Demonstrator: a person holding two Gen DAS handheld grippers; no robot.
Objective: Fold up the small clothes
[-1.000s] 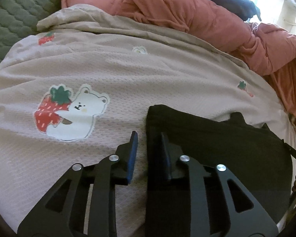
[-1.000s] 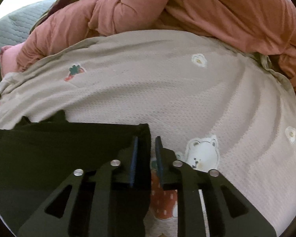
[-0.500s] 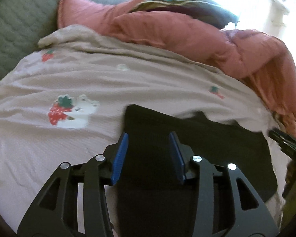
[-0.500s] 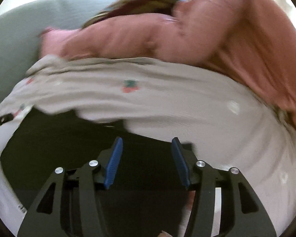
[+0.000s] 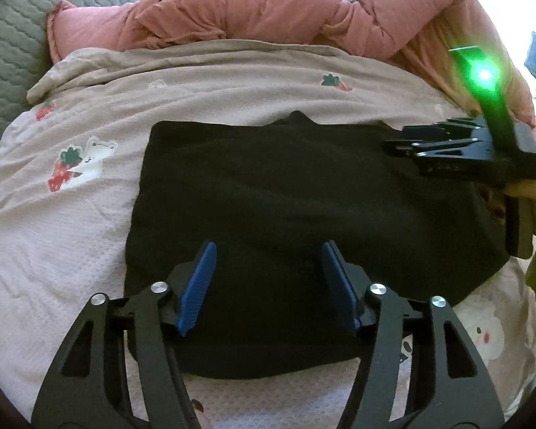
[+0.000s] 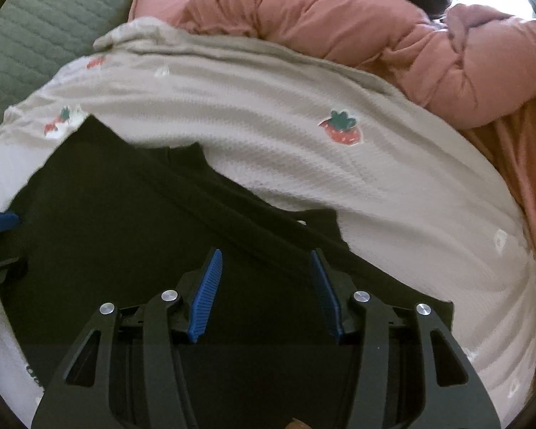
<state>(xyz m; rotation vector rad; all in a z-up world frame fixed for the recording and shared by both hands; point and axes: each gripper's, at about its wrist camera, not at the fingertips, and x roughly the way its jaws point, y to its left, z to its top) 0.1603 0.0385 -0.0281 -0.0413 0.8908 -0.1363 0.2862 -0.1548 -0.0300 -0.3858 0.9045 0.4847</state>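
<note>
A black garment (image 5: 286,186) lies folded flat on a beige blanket (image 5: 232,82) printed with strawberries and bears. My left gripper (image 5: 268,250) hovers over the garment's near half. Its jaws are opening, and the blue pads (image 5: 200,282) stand wide apart with nothing pinched between them. In the left wrist view my right gripper (image 5: 396,139) shows side-on over the garment's far right corner, held by a hand (image 5: 532,193). In the right wrist view the right gripper (image 6: 265,254) stands open above the garment (image 6: 107,214) near its right edge, gripping nothing.
A bunched pink duvet (image 5: 250,10) is piled along the far side of the blanket, also in the right wrist view (image 6: 339,25). A grey quilted surface (image 5: 14,35) lies beyond at the far left. A green light (image 5: 484,73) glows on the right gripper.
Both grippers were nearly shut at the garment's side edges. They have opened, let go of the cloth and moved inward over it. The right one also rolled.
</note>
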